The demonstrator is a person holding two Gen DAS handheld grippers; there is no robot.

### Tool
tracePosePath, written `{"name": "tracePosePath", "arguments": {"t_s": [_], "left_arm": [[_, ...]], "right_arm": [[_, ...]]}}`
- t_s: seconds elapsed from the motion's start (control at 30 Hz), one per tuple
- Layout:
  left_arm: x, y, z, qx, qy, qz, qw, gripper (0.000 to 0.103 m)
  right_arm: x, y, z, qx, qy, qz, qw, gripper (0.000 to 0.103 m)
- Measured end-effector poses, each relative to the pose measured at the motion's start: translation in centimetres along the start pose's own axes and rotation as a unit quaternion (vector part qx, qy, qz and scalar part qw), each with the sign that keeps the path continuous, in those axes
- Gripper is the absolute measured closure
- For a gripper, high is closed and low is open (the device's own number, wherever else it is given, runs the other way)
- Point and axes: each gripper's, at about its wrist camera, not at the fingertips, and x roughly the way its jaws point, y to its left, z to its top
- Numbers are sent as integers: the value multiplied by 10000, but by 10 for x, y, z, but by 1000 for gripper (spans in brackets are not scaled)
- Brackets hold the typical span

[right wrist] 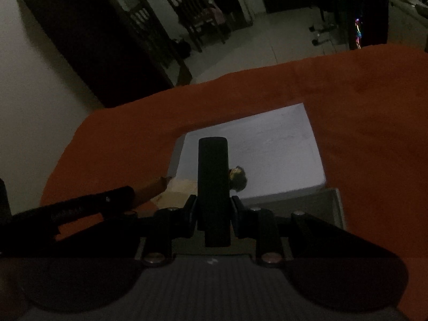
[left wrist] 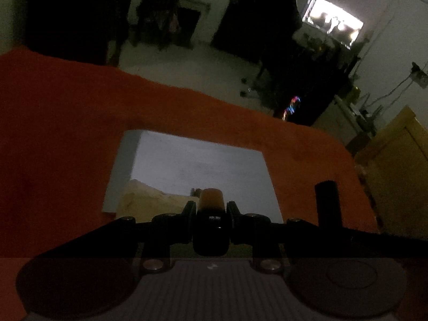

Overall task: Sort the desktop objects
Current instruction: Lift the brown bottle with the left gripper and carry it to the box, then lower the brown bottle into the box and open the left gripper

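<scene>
The scene is dim. My left gripper (left wrist: pixel 210 208) is shut on a black marker with an orange-brown cap (left wrist: pixel 210 200), held above the near edge of a white open box (left wrist: pixel 187 157) on the orange cloth. My right gripper (right wrist: pixel 213 206) is shut on a dark cylinder (right wrist: pixel 213 168), upright over the same white box (right wrist: pixel 262 139). That cylinder also shows at the right in the left wrist view (left wrist: pixel 327 203). The left gripper with its marker shows low left in the right wrist view (right wrist: pixel 149 190). A small dark and yellow object (right wrist: pixel 237 178) lies in the box.
An orange cloth (left wrist: pixel 67 123) covers the table. A pale crumpled thing (left wrist: pixel 144 198) lies in the box's near corner. Beyond the table's far edge are a wooden chair (right wrist: pixel 198 13), dark doors, a bright screen (left wrist: pixel 331 21) and a yellow cabinet (left wrist: pixel 401 160).
</scene>
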Motion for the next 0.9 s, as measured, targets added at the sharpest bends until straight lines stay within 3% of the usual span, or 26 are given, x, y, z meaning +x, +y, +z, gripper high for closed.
{"name": "tracePosePath", "arguments": {"t_s": [0.27,0.53,0.9], "left_arm": [[-35,-7,-43,164,-33,100,9998,83],[-34,-2,-98,229,253,17,9994,83],[-5,3,-145,281,521,171,9981,83]], "right_arm": [[-26,12,-58,-171,-230,45,9996,75],[-18,6,-112,-8,-296,-123,9995,75],[30,-16,-148,399,220,-188,9988,75]]}}
